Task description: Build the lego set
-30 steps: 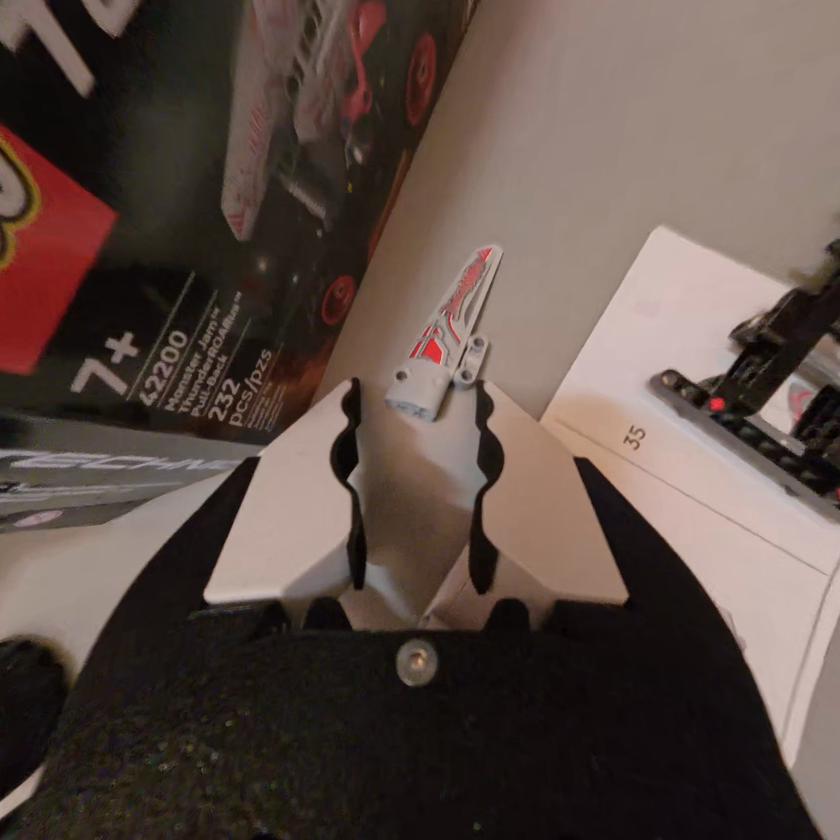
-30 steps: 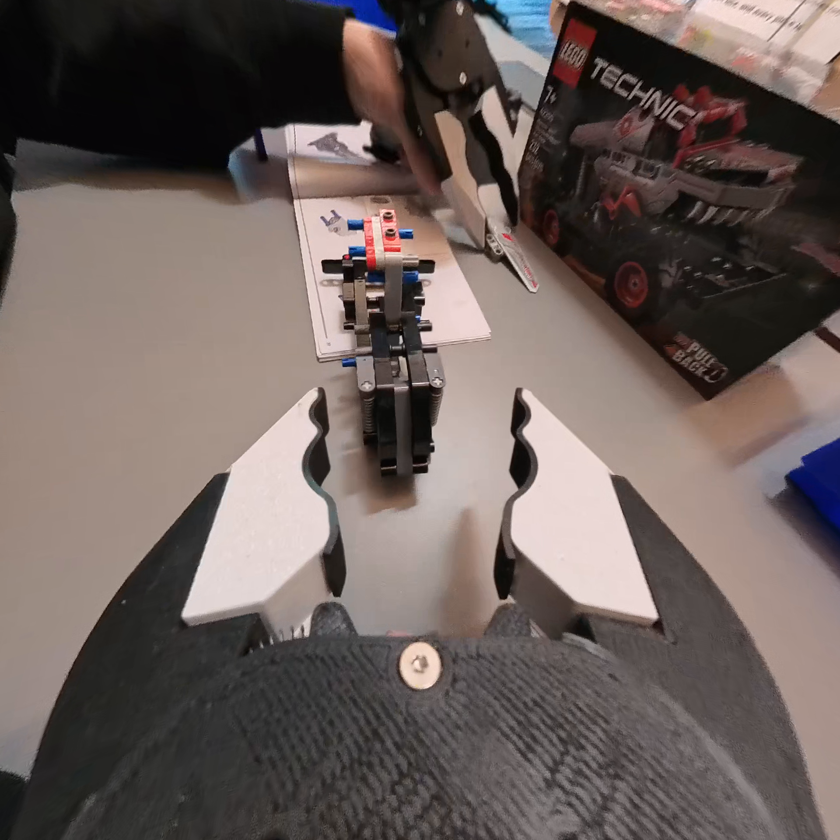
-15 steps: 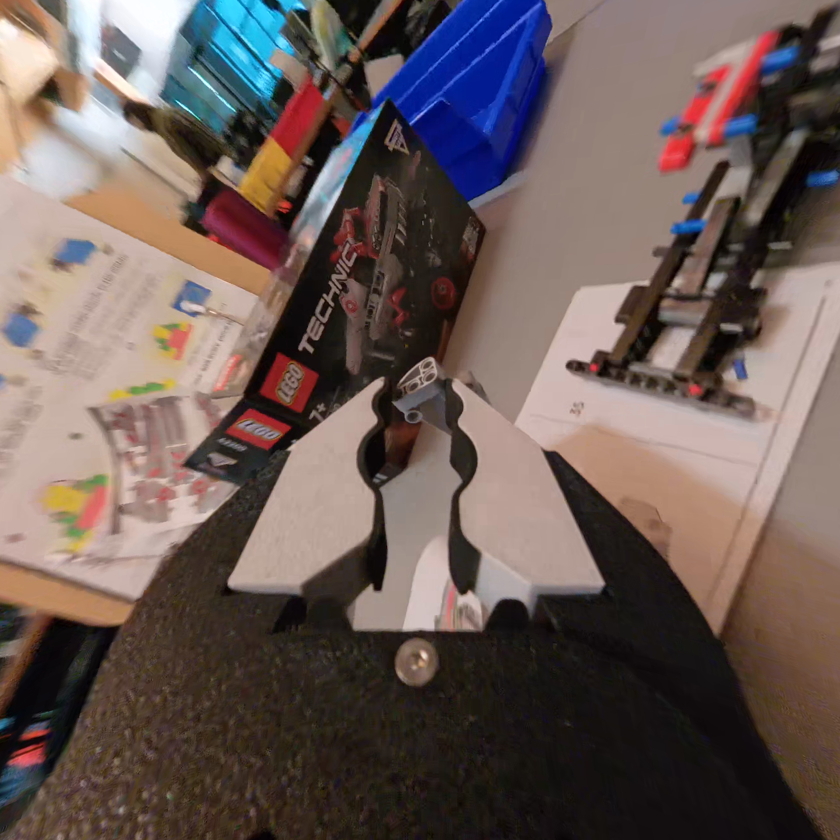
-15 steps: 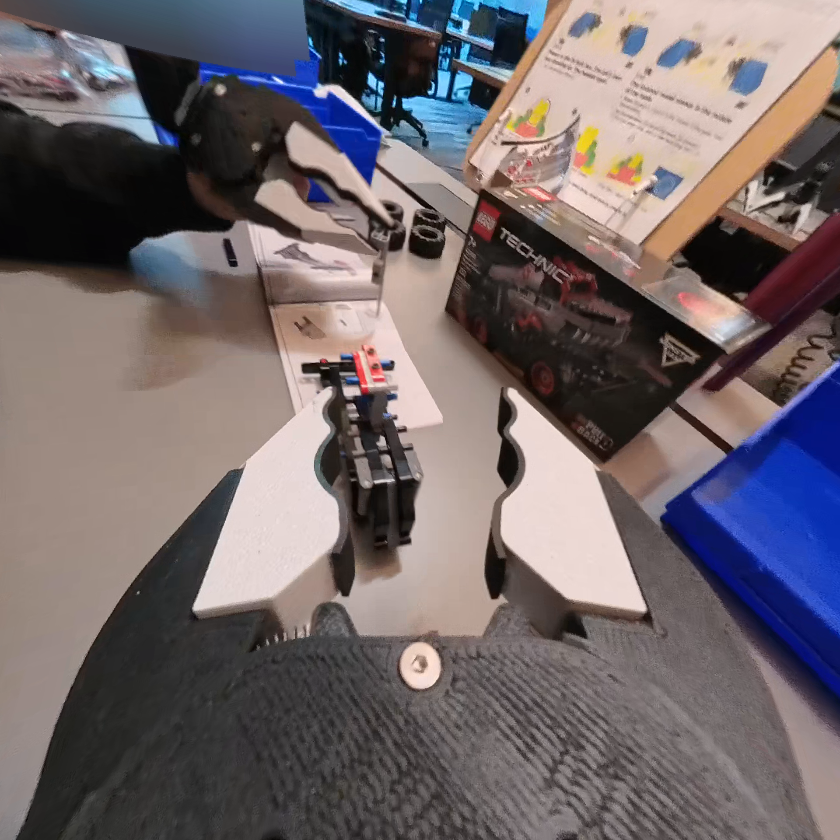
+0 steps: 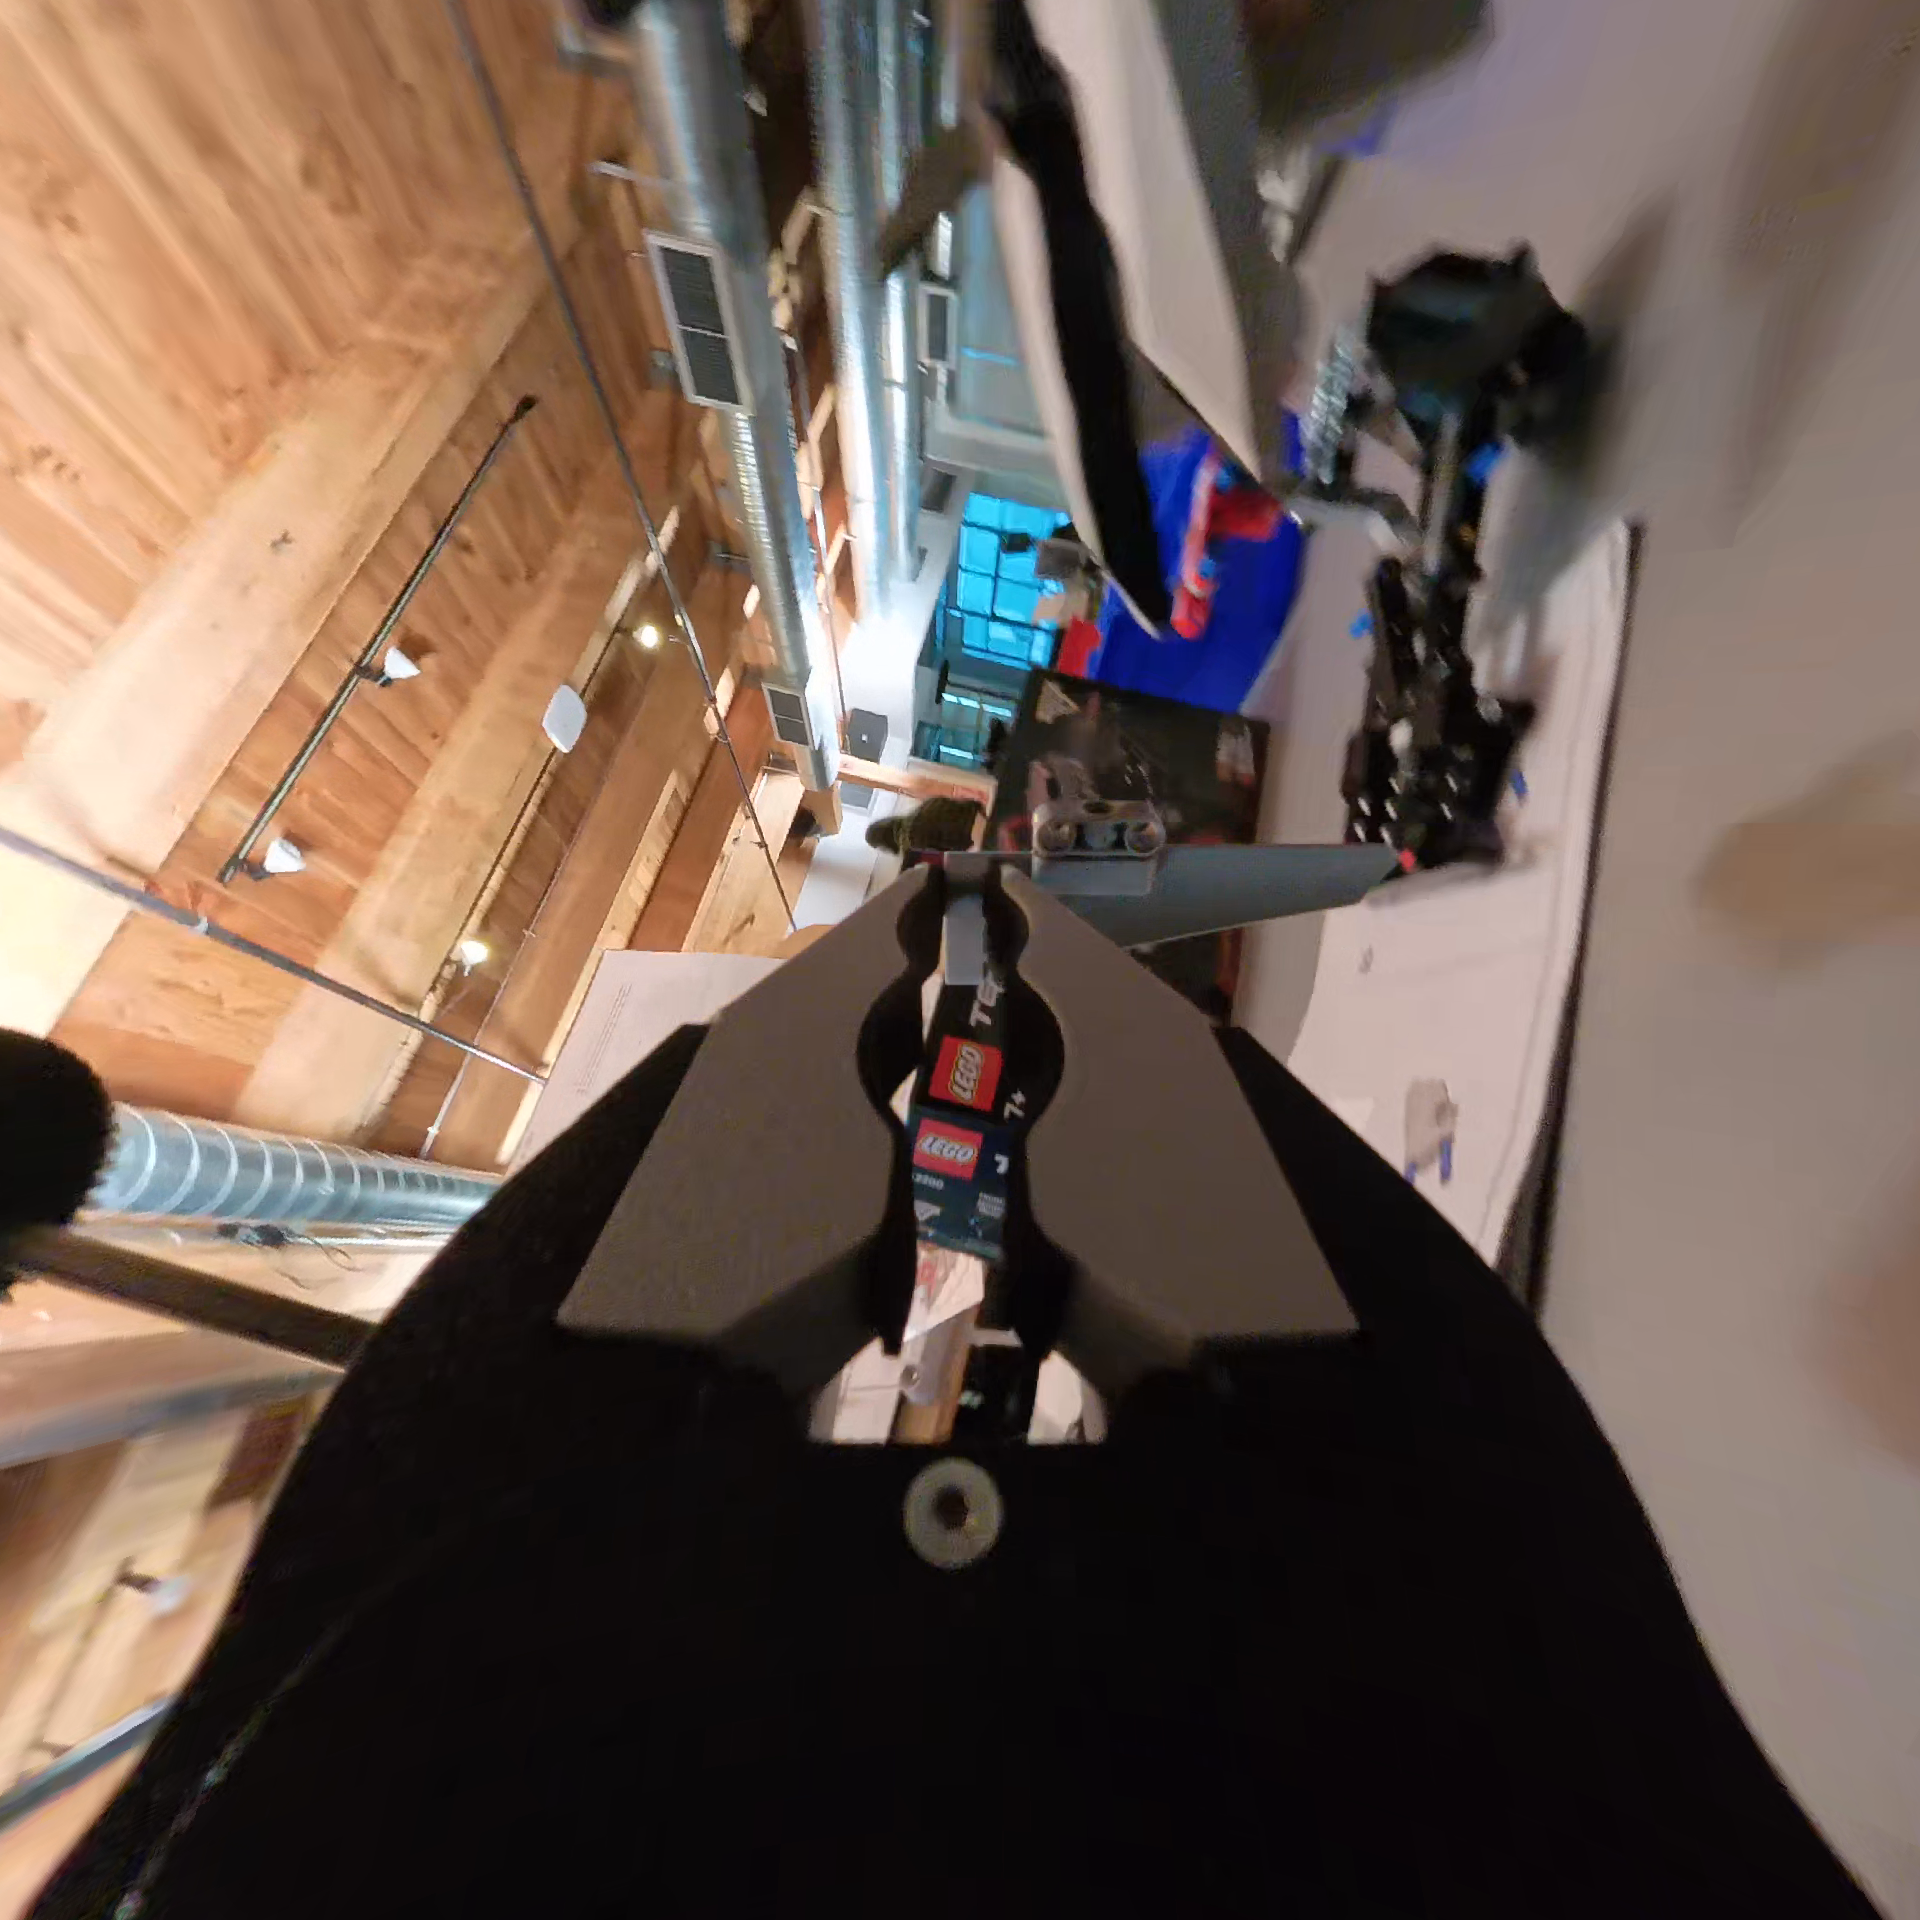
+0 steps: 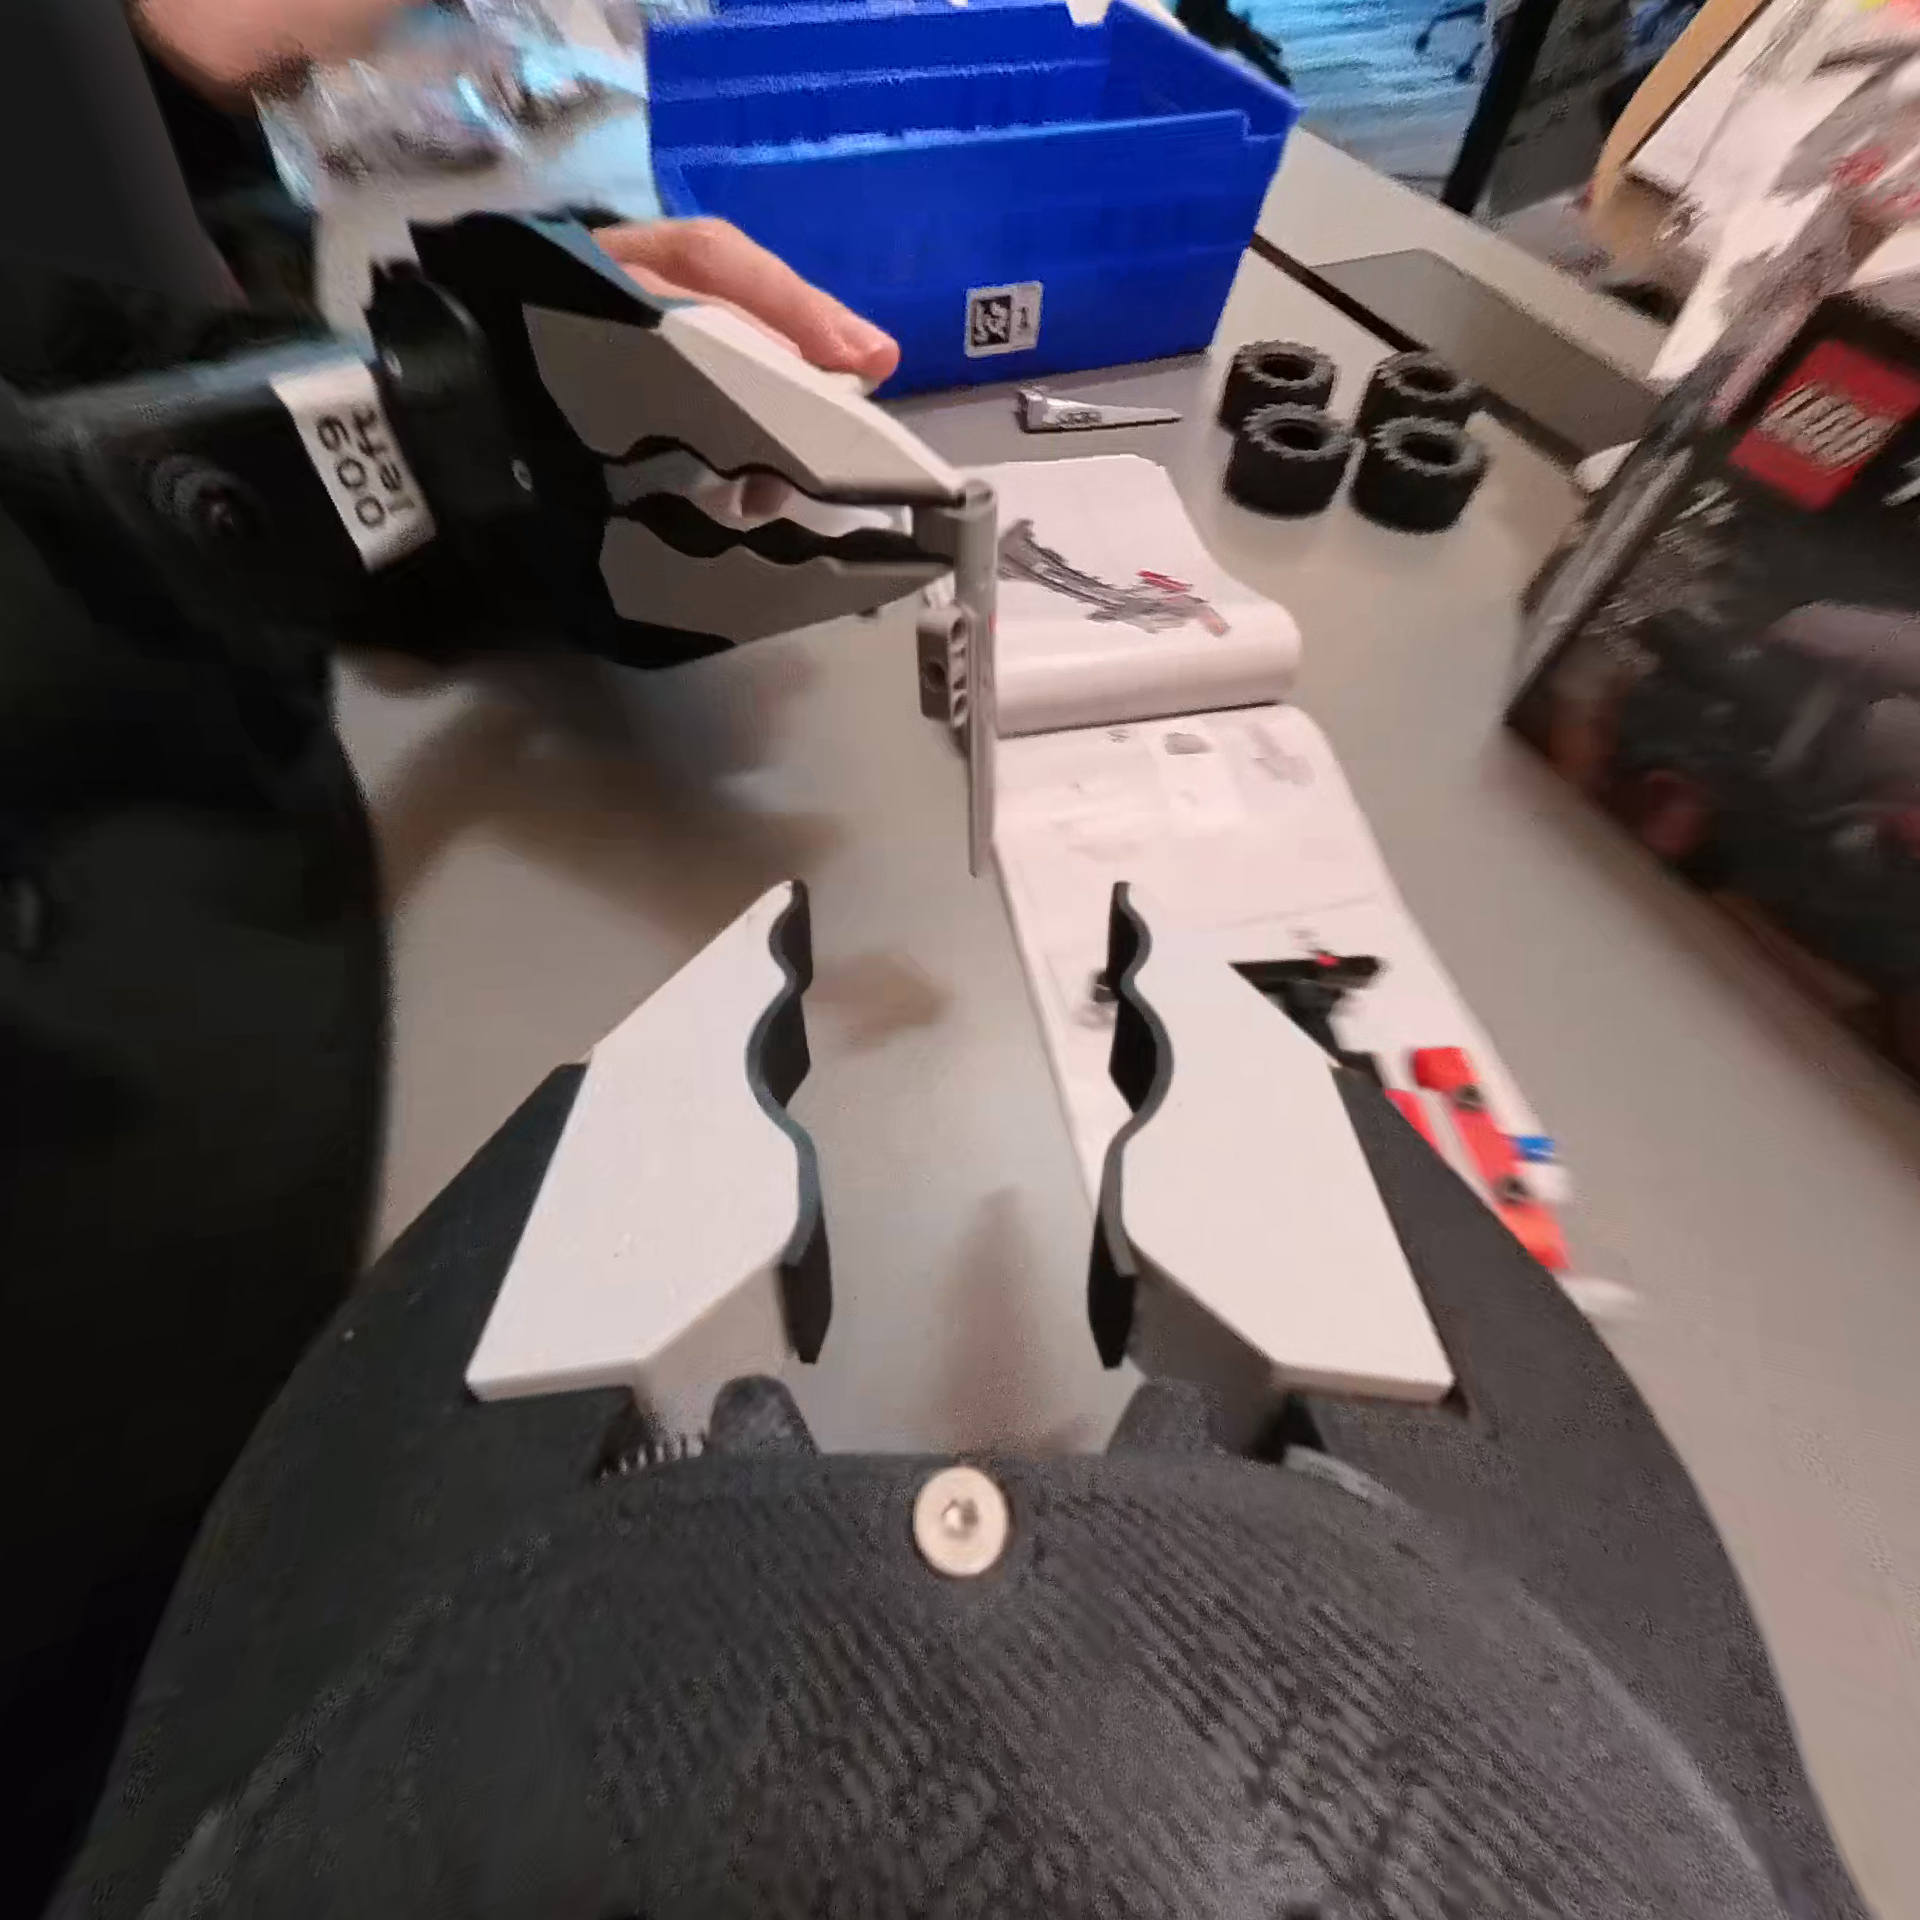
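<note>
Left tongs (image 6: 940, 530) were clenched on only the end tab of the grey panel (image 6: 975, 717), which hung in the air above the worktop (image 6: 623, 790) beside the open booklet (image 6: 1195, 821), its connector block facing the right tongs (image 6: 956, 914). Right tongs stood released and empty just below the panel's tip. Risk judged: with so shallow a pinch, any nudge during a hand-over could pivot or drop the panel, and both views were motion-blurred, suggesting fast movement and poor alignment.

Open-plan workshop: timber ceiling (image 5: 260, 364), exposed ducts (image 5: 769, 343), blue parts bin (image 6: 956, 177), grey worktable (image 6: 644, 790).
</note>
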